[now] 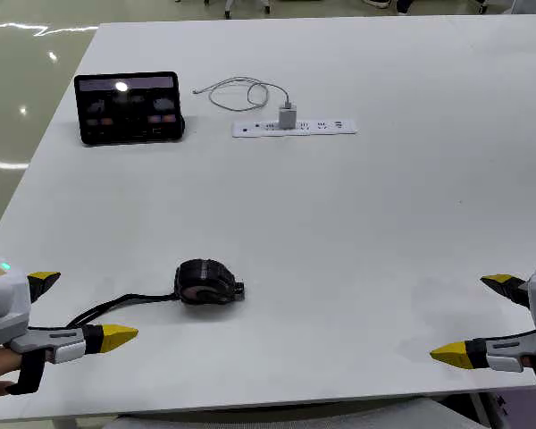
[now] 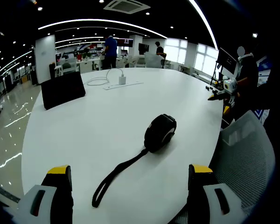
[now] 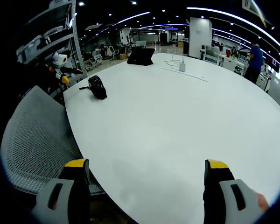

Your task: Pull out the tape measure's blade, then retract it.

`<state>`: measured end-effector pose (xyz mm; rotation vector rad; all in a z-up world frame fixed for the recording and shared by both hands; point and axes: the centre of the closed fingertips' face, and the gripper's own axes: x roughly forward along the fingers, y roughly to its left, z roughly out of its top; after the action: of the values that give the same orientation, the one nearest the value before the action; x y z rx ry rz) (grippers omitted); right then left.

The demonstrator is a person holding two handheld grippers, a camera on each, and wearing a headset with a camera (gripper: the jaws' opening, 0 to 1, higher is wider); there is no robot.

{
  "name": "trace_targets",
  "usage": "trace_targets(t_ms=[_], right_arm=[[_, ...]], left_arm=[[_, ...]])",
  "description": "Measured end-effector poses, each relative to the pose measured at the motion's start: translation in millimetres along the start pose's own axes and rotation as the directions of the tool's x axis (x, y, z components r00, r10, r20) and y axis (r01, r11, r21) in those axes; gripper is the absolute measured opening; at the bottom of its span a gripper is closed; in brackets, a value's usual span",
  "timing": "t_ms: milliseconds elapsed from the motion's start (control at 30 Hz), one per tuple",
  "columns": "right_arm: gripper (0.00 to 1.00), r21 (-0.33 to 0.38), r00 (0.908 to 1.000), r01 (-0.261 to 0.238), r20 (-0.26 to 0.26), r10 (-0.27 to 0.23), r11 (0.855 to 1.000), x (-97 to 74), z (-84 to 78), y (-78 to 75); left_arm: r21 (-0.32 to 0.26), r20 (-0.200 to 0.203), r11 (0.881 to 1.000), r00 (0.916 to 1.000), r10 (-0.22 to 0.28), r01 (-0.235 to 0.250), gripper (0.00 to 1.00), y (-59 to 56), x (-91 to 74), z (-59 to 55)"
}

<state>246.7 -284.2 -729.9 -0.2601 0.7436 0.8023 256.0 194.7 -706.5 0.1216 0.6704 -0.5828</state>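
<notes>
Tape measure: lies on the white table just ahead of the wide-spread left gripper, well apart from the equally spread right gripper, with a mesh chair in the right gripper view.

This is a large open-plan office. Long ceiling light strips and an air-conditioning vent hang above a polished floor, with people standing in the distance. A mesh office chair sits at the wide white desk. On the desk a power strip lies toward 12 o'clock and a tablet toward 11.
</notes>
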Motion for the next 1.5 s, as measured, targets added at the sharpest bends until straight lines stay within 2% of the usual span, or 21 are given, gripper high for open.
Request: trace_targets(t_ms=[133,400,667,733,867,1000,1033,1067,1133,1200,1233,1267,1333,1433,1500], right_arm=[[0.98,0.0,0.9999,0.014,0.003,-0.014,1.0,-0.4,0.1,-3.8],[0.95,0.006,1.0,0.005,-0.002,-0.005,1.0,-2.1,0.4,-2.9],[0.99,-0.002,1.0,0.008,0.006,-0.008,1.0,-0.9,4.3,-2.3],[0.99,-0.007,0.9999,0.009,0.008,-0.009,1.0,-0.1,6.2,-2.6],[1.0,-0.016,0.9999,0.006,0.013,-0.005,1.0,2.2,11.7,-3.1],[1.0,-0.033,0.9999,0.005,0.014,-0.004,0.999,5.1,17.9,-6.2],[1.0,-0.032,0.9999,0.001,0.013,-0.001,0.999,5.6,20.0,-7.0],[1.0,-0.03,0.9999,-0.003,0.012,0.003,1.0,6.0,21.2,-7.3],[1.0,-0.029,0.9998,-0.015,0.016,0.016,0.999,8.0,24.2,-8.1],[0.98,-0.033,0.9997,-0.022,0.013,0.022,0.999,9.4,26.1,-7.5],[0.99,-0.05,0.9996,-0.015,0.022,0.016,0.999,10.3,29.2,-8.3],[0.99,-0.047,0.9994,-0.024,0.024,0.026,0.999,11.3,30.9,-7.0],[0.99,-0.055,0.9991,-0.029,0.028,0.031,0.998,13.7,35.6,-5.2],[1.0,-0.067,0.9989,-0.039,0.023,0.041,0.997,18.0,38.2,-2.2],[1.0,-0.075,0.9984,-0.049,0.025,0.051,0.996,21.3,41.1,0.9]], left_arm=[[-0.005,-0.001,1.0,0.9999,0.011,-0.011,1.0,2.0,-1.4,-1.5],[-0.009,-0.008,1.0,1.0,-0.006,0.006,1.0,0.3,-1.4,-3.2],[0.003,-0.012,1.0,0.9997,-0.021,0.021,1.0,-2.1,1.3,-0.8],[0.022,-0.013,0.999,0.9995,-0.028,0.028,1.0,-1.8,3.6,1.9],[0.068,-0.041,0.996,0.9974,-0.059,0.062,1.0,-3.8,8.2,8.2],[0.118,-0.059,0.988,0.9938,-0.095,0.101,1.0,-6.8,14.5,22.9],[0.183,-0.076,0.979,0.9944,-0.074,0.087,1.0,-2.3,16.9,26.4],[0.197,-0.076,0.975,0.9932,-0.088,0.101,1.0,-4.5,19.0,29.6],[0.166,-0.1,0.974,0.9853,-0.138,0.154,1.0,-11.9,23.7,33.8],[0.2,-0.086,0.967,0.9865,-0.139,0.154,1.0,-10.9,28.0,40.7],[0.197,-0.073,0.966,0.9847,-0.159,0.17,1.0,-12.8,31.2,45.2],[0.171,-0.072,0.969,0.9834,-0.166,0.177,1.0,-12.5,33.4,46.7],[0.152,-0.089,0.971,0.9806,-0.175,0.187,1.0,-11.9,38.1,48.4],[0.191,-0.105,0.956,0.9734,-0.203,0.22,1.0,-17.5,43.1,50.5],[0.231,-0.144,0.937,0.9616,-0.233,0.262,1.0,-21.9,46.5,48.9]])
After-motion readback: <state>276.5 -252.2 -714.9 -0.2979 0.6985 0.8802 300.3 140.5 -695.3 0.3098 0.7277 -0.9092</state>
